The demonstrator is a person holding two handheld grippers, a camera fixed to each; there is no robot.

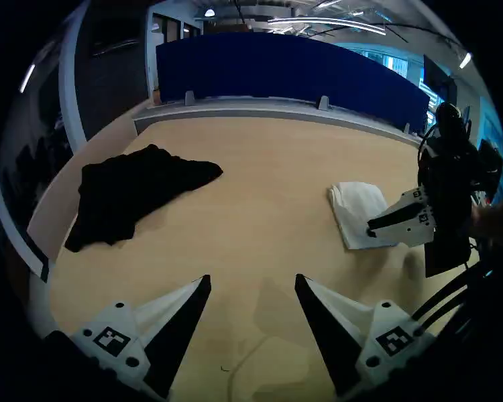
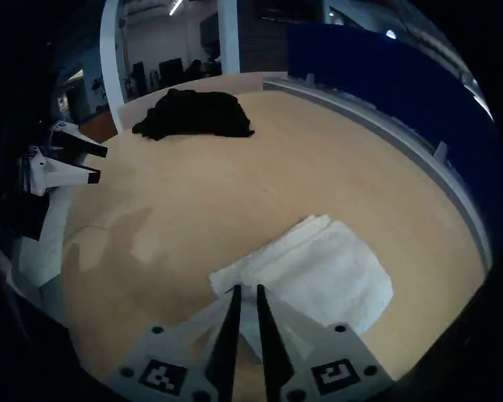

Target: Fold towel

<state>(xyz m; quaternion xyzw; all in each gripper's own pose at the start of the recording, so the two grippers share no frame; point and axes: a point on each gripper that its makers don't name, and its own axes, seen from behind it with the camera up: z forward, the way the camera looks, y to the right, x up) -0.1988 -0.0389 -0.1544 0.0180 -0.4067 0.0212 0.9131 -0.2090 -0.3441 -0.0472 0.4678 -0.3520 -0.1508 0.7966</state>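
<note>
A white towel (image 1: 356, 209) (image 2: 322, 268) lies folded into a thick rectangle on the light wooden table (image 1: 265, 174) (image 2: 251, 167). My right gripper (image 2: 248, 289) is down at the towel's near edge, its jaws almost together with a fold of white cloth pinched between them. The left gripper view shows it (image 1: 370, 229) from the side, tips together at the towel's edge, with a hand behind it. My left gripper (image 1: 252, 278) hovers open over bare table, well away from the towel, with nothing between its fingers. It also shows far off (image 2: 102, 165).
A crumpled black cloth (image 1: 134, 187) (image 2: 194, 114) lies at the far left part of the table. A blue partition (image 1: 285, 70) (image 2: 399, 80) runs along the table's back edge. Bare wood lies between the two cloths.
</note>
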